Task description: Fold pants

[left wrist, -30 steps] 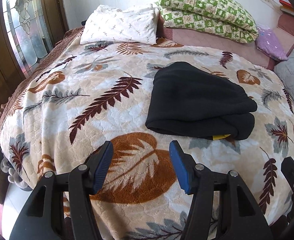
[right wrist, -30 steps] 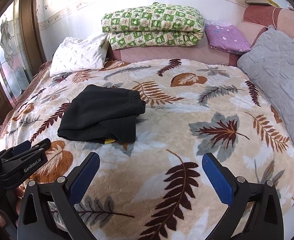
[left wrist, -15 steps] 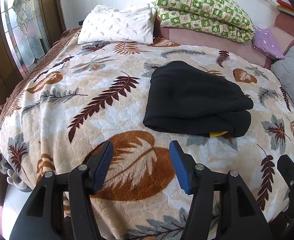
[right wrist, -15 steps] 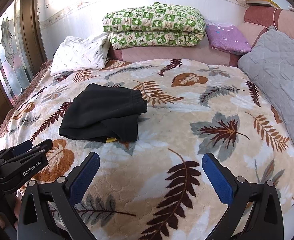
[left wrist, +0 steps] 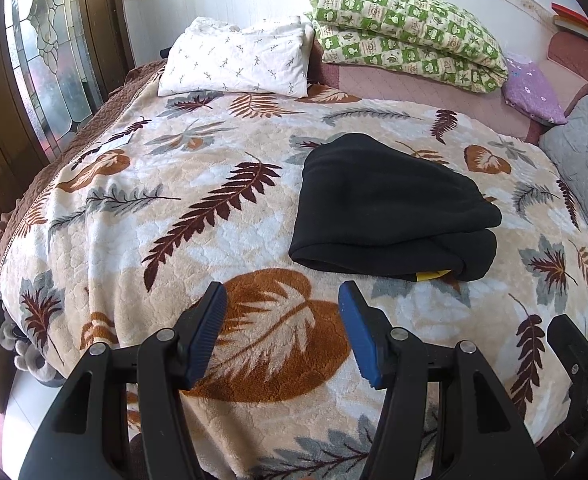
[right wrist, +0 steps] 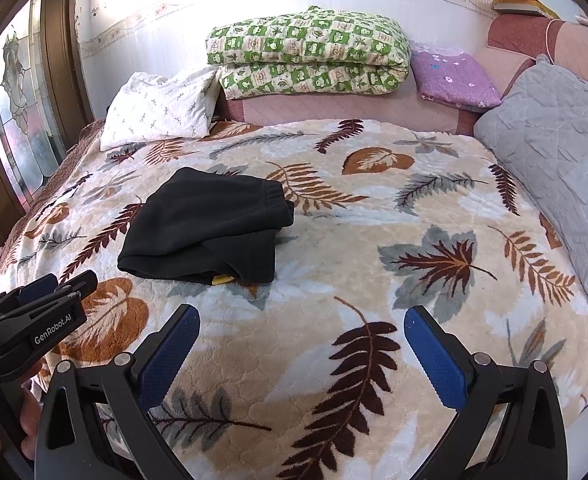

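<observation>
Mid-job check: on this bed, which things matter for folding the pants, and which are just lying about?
Part of the job:
- black pants, folded in a stack on the leaf-print blanket
- left gripper, open, empty
- right gripper, open, empty

Just lying about:
- white pillow
- green checked quilt
- purple cushion
- grey quilted cover
- books

**Almost nothing changes; only the left wrist view drifts a little.**
In the left wrist view the folded black pants (left wrist: 390, 208) now sit a touch lower and further left in the picture than a second ago. The white pillow (left wrist: 234, 60) behind them sits slightly lower too. At the right edge, a little more of the right gripper (left wrist: 584, 332) shows. In the right wrist view the pants edge only a trace to the right.
</observation>
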